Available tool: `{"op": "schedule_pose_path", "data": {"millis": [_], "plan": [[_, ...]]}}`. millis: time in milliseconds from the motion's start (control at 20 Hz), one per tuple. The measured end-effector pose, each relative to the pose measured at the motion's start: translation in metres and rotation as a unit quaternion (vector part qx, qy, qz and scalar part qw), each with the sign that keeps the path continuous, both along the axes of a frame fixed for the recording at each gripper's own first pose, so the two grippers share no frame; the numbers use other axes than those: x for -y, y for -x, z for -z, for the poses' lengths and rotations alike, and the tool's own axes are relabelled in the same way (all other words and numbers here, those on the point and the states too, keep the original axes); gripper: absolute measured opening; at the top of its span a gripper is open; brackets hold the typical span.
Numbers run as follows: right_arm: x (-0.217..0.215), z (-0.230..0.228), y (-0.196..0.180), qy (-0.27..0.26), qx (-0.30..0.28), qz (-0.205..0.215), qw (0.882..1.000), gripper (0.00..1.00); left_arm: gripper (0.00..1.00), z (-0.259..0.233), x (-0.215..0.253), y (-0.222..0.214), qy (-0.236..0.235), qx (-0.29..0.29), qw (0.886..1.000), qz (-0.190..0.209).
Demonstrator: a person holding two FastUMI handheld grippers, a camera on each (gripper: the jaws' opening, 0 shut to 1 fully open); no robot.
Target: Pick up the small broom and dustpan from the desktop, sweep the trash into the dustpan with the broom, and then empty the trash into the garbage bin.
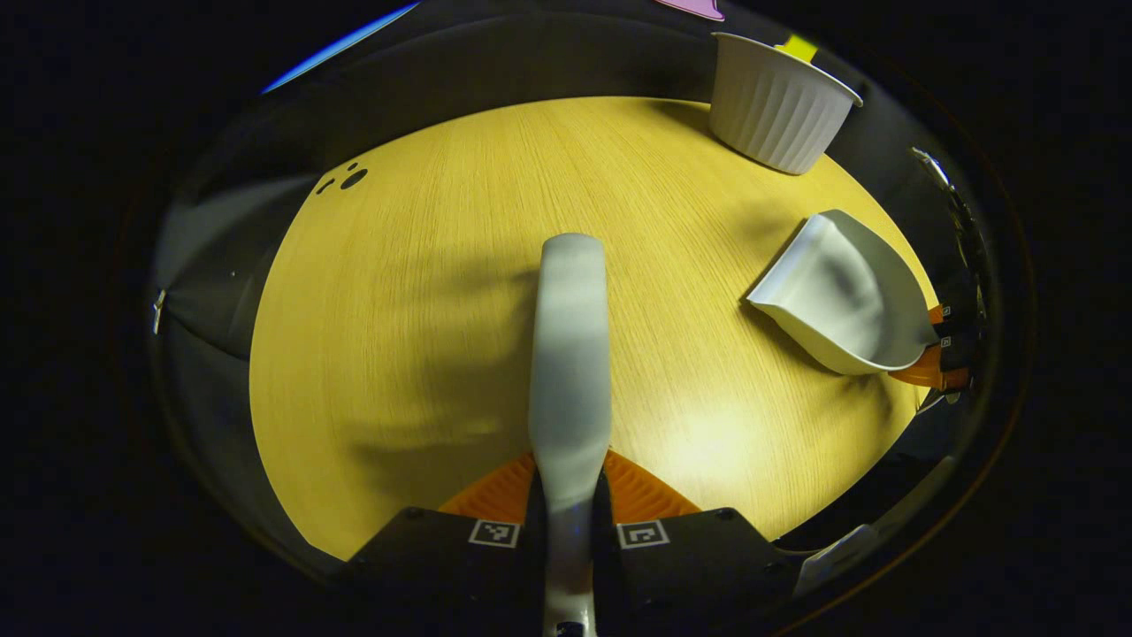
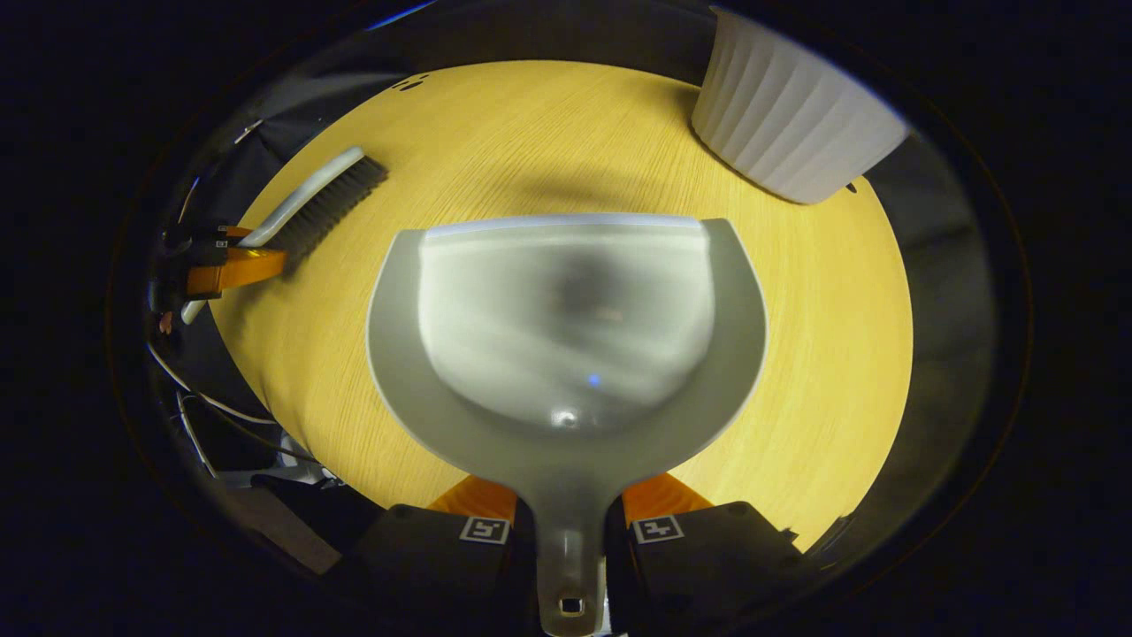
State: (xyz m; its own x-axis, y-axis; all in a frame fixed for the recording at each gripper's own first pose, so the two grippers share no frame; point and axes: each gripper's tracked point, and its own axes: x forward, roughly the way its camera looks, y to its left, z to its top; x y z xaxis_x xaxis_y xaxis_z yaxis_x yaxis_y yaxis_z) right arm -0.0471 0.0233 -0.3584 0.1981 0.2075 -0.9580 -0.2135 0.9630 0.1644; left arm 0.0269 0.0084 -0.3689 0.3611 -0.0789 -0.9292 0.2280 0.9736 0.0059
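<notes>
In the left gripper view, the left gripper (image 1: 569,522) pinches the handle of the small broom (image 1: 570,372) between both fingers; seen from above along its back, the broom runs forward over the desktop (image 1: 424,292), and its bristles are hidden beneath it. In the right gripper view, the right gripper (image 2: 569,529) clamps the handle of the dustpan (image 2: 566,318), whose scoop lies open toward the camera, with its front lip toward the far edge of the wood. The pan's inside is blurred and shaded, so whether any trash lies in it cannot be told. The ribbed white garbage bin (image 2: 791,115) stands beyond the dustpan to the right, its rim cut off at the top in that view; it rests at the table's far edge. At the left of that view the broom's dark bristles (image 2: 332,208) show, low over the desktop, though contact cannot be judged. A few small dark specks (image 1: 347,179) lie near the far left edge.
</notes>
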Motion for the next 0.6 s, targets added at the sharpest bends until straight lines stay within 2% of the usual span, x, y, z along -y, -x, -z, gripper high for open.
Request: {"op": "schedule_pose_path", "data": {"millis": [250,300,400,500,550,600], "plan": [[-0.0003,0.0018,0.0028,-0.002,0.001,0.006,1.0,0.36,0.27,-0.0002,-0.0008,0.0,-0.004,0.0,1.0,0.005],[-0.0005,0.0032,0.003,-0.001,0.002,0.004,1.0,0.41,0.26,-0.0002,-0.0003,0.0005,-0.002,-0.002,1.0,0.006],[-0.0002,0.0043,0.0035,0.0,0.002,0.003,1.0,0.34,0.3,-0.0018,0.0002,0.0003,0.002,0.002,1.0,0.013],[-0.0001,0.0049,0.006,-0.001,-0.001,-0.002,1.0,0.39,0.31,-0.002,0.0007,-0.0064,0.001,0.014,1.0,0.019],[0.0003,0.0052,0.0076,-0.002,-0.003,-0.004,1.0,0.38,0.26,-0.0022,0.0002,-0.0062,-0.003,0.015,1.0,0.019],[-0.0001,0.0051,0.0088,-0.005,-0.005,-0.006,1.0,0.35,0.3,-0.0036,-0.0011,-0.0062,-0.007,0.016,1.0,0.019]]}}
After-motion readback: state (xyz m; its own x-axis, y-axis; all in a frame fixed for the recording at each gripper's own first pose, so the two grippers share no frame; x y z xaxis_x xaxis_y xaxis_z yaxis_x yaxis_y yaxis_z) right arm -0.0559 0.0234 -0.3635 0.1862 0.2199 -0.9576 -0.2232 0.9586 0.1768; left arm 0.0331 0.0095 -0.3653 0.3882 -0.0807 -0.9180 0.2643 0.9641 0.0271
